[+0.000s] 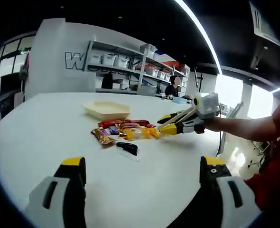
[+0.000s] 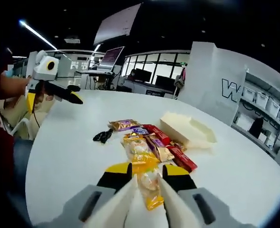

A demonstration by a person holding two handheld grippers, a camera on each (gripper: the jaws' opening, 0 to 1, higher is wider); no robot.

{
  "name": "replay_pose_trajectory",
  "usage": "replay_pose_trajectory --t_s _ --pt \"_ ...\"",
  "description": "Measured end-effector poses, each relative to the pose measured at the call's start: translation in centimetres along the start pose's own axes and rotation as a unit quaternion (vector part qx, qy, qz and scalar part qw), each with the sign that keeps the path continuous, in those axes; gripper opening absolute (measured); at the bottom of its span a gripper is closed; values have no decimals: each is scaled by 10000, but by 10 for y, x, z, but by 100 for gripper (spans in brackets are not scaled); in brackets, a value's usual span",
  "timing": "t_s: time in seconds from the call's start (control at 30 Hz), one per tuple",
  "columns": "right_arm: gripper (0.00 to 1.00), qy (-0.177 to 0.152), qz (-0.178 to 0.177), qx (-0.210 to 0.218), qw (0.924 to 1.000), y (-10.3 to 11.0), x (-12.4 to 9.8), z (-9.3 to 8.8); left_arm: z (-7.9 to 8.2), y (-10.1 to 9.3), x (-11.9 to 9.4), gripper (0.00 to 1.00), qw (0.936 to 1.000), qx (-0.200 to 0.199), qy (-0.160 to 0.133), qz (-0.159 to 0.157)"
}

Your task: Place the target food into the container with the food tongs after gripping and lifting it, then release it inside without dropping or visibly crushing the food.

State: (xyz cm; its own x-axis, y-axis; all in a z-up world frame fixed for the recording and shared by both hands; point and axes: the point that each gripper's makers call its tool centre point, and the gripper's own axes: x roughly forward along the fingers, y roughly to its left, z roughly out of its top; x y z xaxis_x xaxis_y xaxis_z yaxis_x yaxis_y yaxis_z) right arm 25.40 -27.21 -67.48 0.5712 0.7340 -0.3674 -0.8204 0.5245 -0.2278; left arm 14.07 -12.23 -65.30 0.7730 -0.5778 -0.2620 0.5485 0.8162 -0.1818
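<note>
Currently I see a white round worktop [image 1: 44,137] with a small heap of wrapped snacks near its middle. In the left gripper view my left gripper [image 1: 142,173] hangs over bare worktop, its two yellow-tipped jaws standing wide apart with nothing between them. Beyond it lies a black clip-like item [image 1: 127,147], then the snack pile [image 1: 125,130], and farther off a shallow cream container [image 1: 106,109], which looks empty from here.

The right gripper [image 1: 164,124] enters that view from the right, carrying cream food tongs [image 1: 180,115] whose tips reach the right edge of the pile. In the right gripper view the right gripper [image 2: 147,173] has its jaws pressed against the two tong arms [image 2: 125,199]. Between those arms sits a yellow-orange wrapped snack [image 2: 147,178], lying lengthwise; I cannot tell whether the tongs squeeze it or merely straddle it, nor whether it is off the worktop. It is at the near end of the pile, well apart from the container [image 2: 187,130], which sits to the far right of the snacks. A red bar wrapper [image 2: 173,149] and a purple-labelled packet [image 2: 124,124] lie in the pile beyond it. The left gripper [image 2: 52,90] shows at the far left, held above the worktop edge.
</note>
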Motion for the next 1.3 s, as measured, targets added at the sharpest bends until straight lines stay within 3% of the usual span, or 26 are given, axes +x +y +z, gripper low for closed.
replay_pose_trajectory --t_s 0.2,0.23,0.37,0.47,0.8,1.07,1.3 --pt "10 -38 -203 484 9986 -9 0 3 1 0 1 98 10000 -16 -22 -3" --pt "10 -69 -287 836 9961 -12 -1 4 0 0 1 98 10000 -10 -16 -2" --pt "11 -307 -295 1474 9882 -18 -10 10 2 0 -1 98 10000 -5 -44 7" --pt "11 -430 -296 1648 9849 -14 -20 17 2 2 -3 98 10000 -31 -78 17" --pt "12 -825 -431 1720 9807 -22 -42 51 3 -1 -5 98 9999 -78 -148 -1" --pt "12 -1239 -460 1703 9765 -29 -56 95 5 -5 -9 98 9998 -43 -186 -44" --pt "13 -1326 -456 1641 9764 -38 -62 120 6 -4 -12 98 9998 -24 -215 -18"
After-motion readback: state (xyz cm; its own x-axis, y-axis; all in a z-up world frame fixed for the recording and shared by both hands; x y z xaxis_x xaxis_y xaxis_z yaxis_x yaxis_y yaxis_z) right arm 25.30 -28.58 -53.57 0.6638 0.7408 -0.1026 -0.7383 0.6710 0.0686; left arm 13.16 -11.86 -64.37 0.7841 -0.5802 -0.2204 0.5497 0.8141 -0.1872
